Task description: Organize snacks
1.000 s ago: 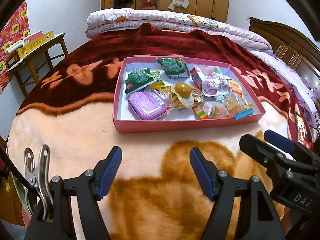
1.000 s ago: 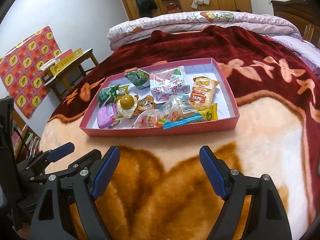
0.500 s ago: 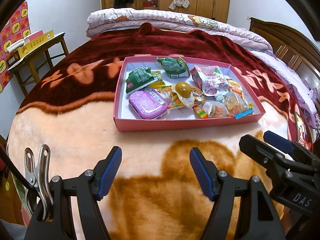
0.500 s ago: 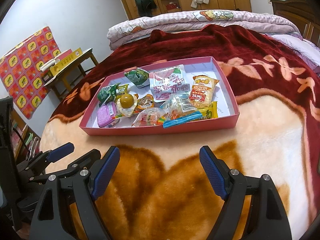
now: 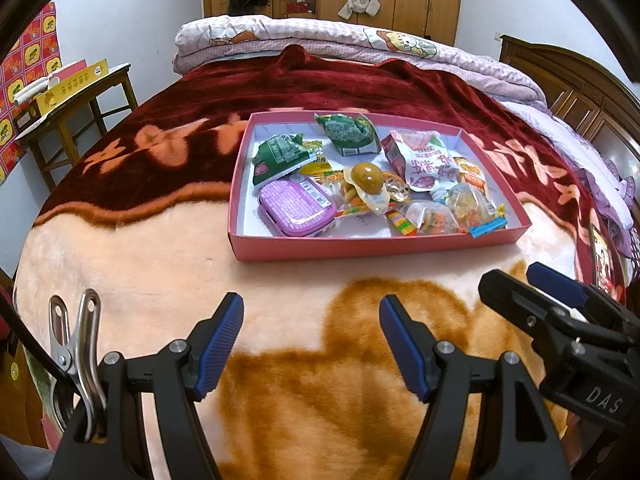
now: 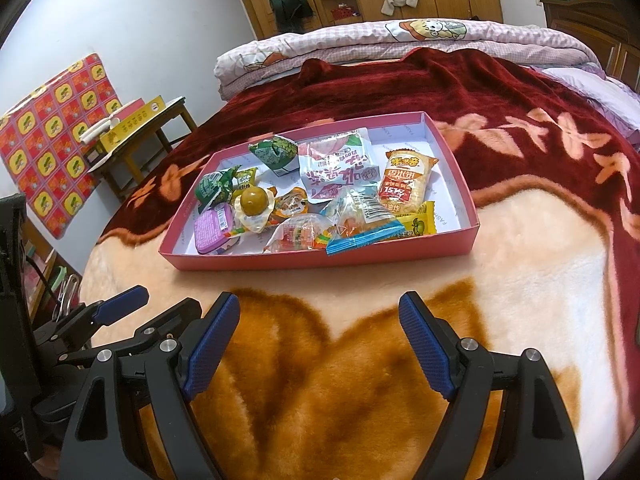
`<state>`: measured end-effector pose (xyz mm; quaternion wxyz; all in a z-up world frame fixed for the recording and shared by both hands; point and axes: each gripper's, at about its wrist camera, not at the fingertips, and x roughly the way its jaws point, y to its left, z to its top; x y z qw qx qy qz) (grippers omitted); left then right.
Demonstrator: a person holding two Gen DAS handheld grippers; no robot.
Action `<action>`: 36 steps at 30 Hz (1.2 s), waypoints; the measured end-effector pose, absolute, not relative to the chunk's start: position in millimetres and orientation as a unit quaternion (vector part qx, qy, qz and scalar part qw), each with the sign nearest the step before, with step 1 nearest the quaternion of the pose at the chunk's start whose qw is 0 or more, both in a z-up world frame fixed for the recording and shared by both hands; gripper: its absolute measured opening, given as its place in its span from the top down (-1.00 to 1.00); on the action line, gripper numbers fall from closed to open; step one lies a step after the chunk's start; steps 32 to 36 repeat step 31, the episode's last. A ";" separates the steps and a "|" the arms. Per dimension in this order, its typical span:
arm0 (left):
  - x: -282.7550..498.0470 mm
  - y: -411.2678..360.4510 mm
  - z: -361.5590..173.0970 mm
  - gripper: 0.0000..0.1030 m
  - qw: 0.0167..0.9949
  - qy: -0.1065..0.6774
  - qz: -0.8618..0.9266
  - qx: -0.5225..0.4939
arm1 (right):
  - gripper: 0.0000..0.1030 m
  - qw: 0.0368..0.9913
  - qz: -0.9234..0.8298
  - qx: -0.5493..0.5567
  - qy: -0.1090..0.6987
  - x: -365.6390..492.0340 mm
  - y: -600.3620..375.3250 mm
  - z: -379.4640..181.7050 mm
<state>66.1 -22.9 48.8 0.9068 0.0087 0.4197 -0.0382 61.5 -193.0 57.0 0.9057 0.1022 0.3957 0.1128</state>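
Note:
A pink shallow box (image 5: 360, 246) (image 6: 320, 260) lies on the bed's blanket, filled with several snacks: a purple tin (image 5: 295, 210) (image 6: 214, 229), green packets (image 5: 280, 154), a brown egg in a clear pack (image 5: 367, 178) (image 6: 253, 200), a white-and-pink pouch (image 5: 428, 164) (image 6: 340, 170), an orange cracker pack (image 6: 406, 182) and clear candy bags (image 5: 466, 204). My left gripper (image 5: 311, 344) hovers open over the blanket, short of the box, nothing between its blue pads. My right gripper (image 6: 320, 346) is open too, beside it, also short of the box. Each gripper shows at the edge of the other's view.
A plush red, cream and brown blanket (image 5: 160, 260) covers the bed. A folded quilt (image 5: 320, 36) lies at the far end before wooden wardrobes. A small wooden table (image 5: 72, 100) with yellow boxes stands at the left. A metal clip (image 5: 78, 344) hangs by my left gripper.

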 end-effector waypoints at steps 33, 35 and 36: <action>62.7 -21.0 39.9 -0.44 0.902 0.431 -0.033 0.004 | -0.62 0.904 0.109 0.103 0.400 59.4 -191.5 49.5; 62.7 -21.0 39.9 -0.44 0.902 0.431 -0.033 0.004 | -0.62 0.904 0.109 0.103 0.400 59.4 -191.5 49.5; 62.7 -21.0 39.9 -0.44 0.902 0.431 -0.033 0.004 | -0.62 0.904 0.109 0.103 0.400 59.4 -191.5 49.5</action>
